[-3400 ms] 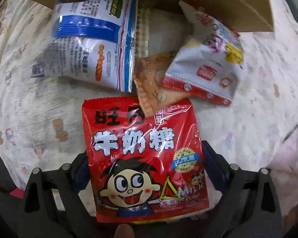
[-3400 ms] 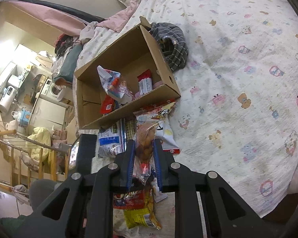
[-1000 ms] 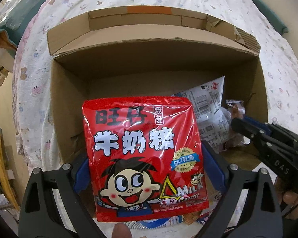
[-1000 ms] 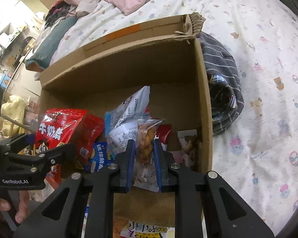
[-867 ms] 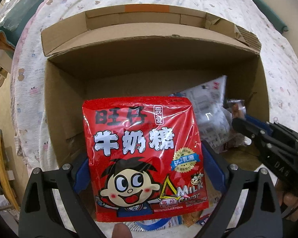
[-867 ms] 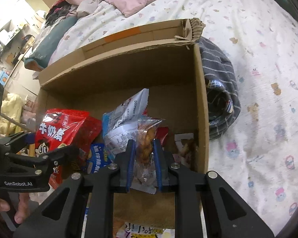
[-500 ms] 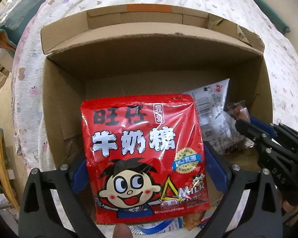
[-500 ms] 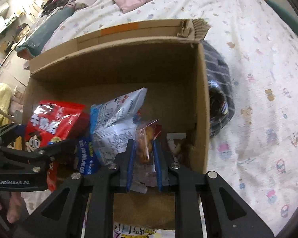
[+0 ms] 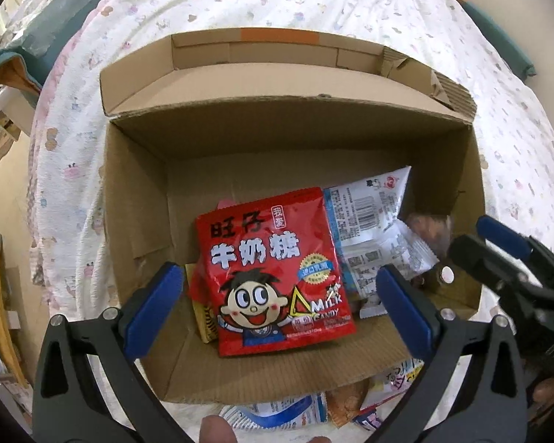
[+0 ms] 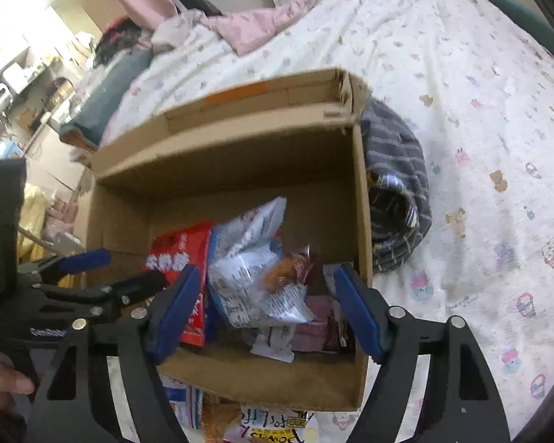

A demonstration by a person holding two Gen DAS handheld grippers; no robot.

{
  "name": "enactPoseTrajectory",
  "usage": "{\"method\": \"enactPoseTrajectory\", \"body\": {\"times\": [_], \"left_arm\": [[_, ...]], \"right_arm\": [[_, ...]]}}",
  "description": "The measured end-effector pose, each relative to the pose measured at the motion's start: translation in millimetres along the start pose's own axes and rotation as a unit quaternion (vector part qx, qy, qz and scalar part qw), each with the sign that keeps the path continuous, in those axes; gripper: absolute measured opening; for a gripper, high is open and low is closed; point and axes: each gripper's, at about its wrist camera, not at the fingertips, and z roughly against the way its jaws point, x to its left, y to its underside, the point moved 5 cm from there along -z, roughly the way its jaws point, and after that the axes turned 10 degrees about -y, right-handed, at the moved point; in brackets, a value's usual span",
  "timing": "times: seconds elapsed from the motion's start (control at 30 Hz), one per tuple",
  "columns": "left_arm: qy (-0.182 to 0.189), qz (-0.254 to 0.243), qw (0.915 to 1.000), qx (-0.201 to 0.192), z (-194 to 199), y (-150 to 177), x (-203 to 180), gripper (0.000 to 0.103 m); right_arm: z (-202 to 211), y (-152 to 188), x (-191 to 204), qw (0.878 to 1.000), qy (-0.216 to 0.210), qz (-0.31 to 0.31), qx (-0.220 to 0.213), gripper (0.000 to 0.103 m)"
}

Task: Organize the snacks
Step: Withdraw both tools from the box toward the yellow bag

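Both packets have left the grippers since half a second ago: the left gripper (image 9: 277, 306), which was clamped on the red milk-candy bag with a cartoon boy's face (image 9: 273, 273), now has its blue-padded jaws spread wide with nothing between them, and the bag lies face-up inside the open brown cardboard box (image 9: 136, 199), toward the near left of the box floor, on top of a yellow packet (image 9: 203, 317) whose edge shows at its left. The right gripper (image 10: 266, 306) has likewise let go of the clear packet of orange-brown snacks (image 10: 286, 277); its jaws stand wide apart above the near edge of the box, and that packet now rests among the pile inside, leaning on a crumpled white-and-blue printed bag (image 10: 243, 258) near the middle of the box. From the left wrist view the white-and-blue printed bag (image 9: 369, 229) lies just right of the red bag, touching it. Pinkish wrapped packets (image 10: 314, 328) sit in the near right corner of the box. More snack packets (image 10: 262, 424) lie on the patterned white bedsheet (image 10: 480, 147) just outside the near wall of the box. A grey striped garment (image 10: 399, 192) is bunched against the right wall of the box.
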Motion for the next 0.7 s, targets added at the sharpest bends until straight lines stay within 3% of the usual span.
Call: {"method": "enactPoseTrajectory", "body": {"times": [0.3, 0.43, 0.57, 0.7], "left_arm": [[0.01, -0.005, 0.9999, -0.005, 26.2, 18.7, 3.1, 0.103], [0.018, -0.003, 0.9998, -0.01, 42.3, 34.0, 5.7, 0.103], [0.029, 0.004, 0.9996, -0.001, 52.3, 55.2, 3.5, 0.103], [0.052, 0.01, 0.9982, 0.03, 55.4, 96.5, -2.8, 0.103]], "right_arm": [[29.1, 5.7, 9.7, 0.999, -0.024, -0.029, -0.015, 0.078], [52.0, 17.2, 25.6, 0.999, -0.025, -0.014, -0.024, 0.078], [69.7, 36.5, 36.3, 1.0, -0.017, -0.006, -0.025, 0.078], [79.9, 56.2, 38.9, 1.0, -0.014, -0.013, -0.017, 0.078]]}}
